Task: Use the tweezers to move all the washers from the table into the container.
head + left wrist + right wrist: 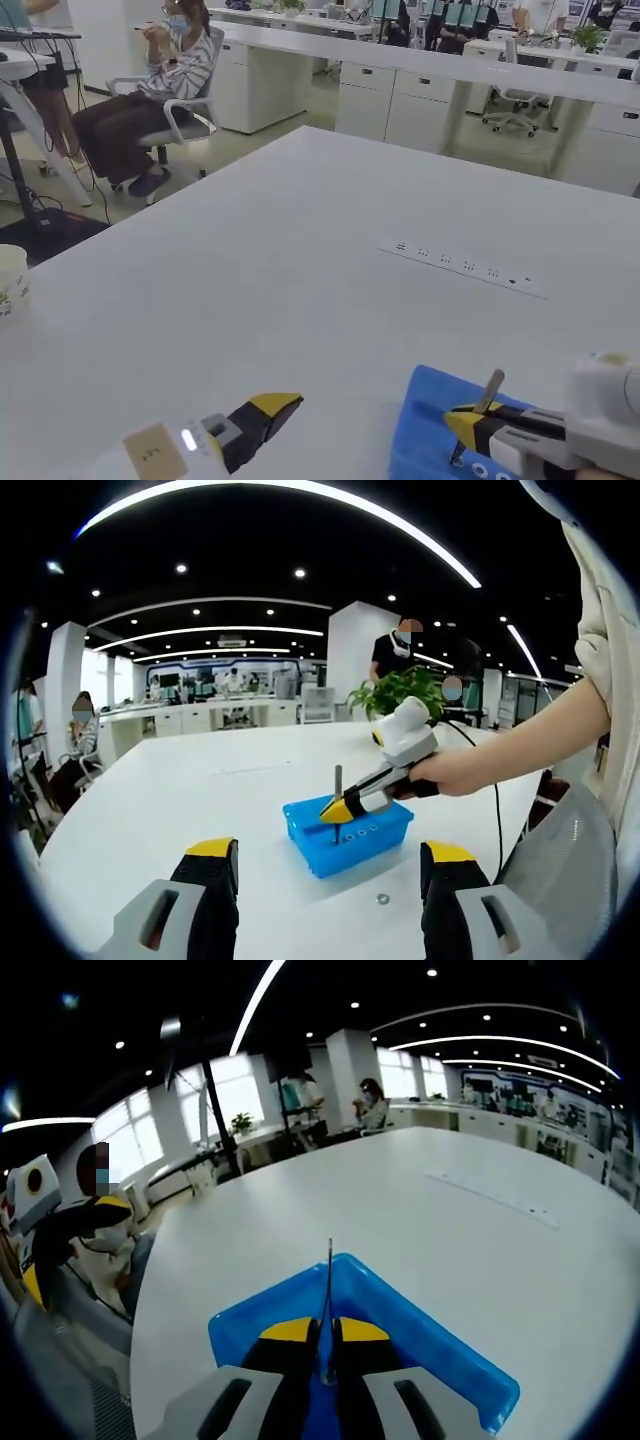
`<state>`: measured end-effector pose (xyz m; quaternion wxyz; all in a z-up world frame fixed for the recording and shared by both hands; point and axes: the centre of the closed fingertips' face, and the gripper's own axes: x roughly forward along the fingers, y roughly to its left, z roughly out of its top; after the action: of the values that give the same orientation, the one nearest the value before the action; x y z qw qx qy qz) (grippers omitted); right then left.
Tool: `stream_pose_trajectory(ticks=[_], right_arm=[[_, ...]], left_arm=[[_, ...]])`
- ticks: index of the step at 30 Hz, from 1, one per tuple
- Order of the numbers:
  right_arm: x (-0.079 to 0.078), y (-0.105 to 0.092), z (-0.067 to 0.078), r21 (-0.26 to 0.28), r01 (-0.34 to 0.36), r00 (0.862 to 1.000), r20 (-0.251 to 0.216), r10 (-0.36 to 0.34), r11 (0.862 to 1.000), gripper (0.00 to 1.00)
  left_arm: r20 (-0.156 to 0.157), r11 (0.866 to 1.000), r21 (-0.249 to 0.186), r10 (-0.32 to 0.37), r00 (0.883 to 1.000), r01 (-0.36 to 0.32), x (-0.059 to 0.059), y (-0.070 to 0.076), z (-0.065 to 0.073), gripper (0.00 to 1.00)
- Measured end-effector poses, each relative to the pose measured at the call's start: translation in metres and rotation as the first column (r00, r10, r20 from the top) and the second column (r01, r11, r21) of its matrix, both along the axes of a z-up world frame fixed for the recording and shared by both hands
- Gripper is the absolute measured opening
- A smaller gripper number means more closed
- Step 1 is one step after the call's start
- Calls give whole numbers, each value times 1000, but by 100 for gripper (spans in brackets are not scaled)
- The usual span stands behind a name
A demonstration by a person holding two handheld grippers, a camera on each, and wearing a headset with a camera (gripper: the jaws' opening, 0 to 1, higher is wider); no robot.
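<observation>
Over the blue container (312,856), right gripper (322,1332) is clamped on the tweezers (328,1275), left gripper (330,850) open, empty; I'd keep tips low before releasing.

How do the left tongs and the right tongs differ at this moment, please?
The left tongs are open and empty; the right tongs are shut on the tweezers. The right tongs hang over the blue container; the left tongs sit back from it, above the table. Both have yellow tips.
</observation>
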<state>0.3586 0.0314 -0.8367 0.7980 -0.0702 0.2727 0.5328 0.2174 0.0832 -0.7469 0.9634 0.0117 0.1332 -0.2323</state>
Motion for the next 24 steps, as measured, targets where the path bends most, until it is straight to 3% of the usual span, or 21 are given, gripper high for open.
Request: stream_pose_trajectory(ticks=[10, 24], right_arm=[[2, -7, 6, 33, 35, 999, 8, -35, 999, 4], [-13, 0, 36, 100, 28, 999, 19, -30, 995, 4]], left_arm=[[-1, 1000, 3, -4, 1000, 4, -1, -1, -1, 75], [-5, 1000, 8, -12, 1000, 12, -1, -2, -2, 75]])
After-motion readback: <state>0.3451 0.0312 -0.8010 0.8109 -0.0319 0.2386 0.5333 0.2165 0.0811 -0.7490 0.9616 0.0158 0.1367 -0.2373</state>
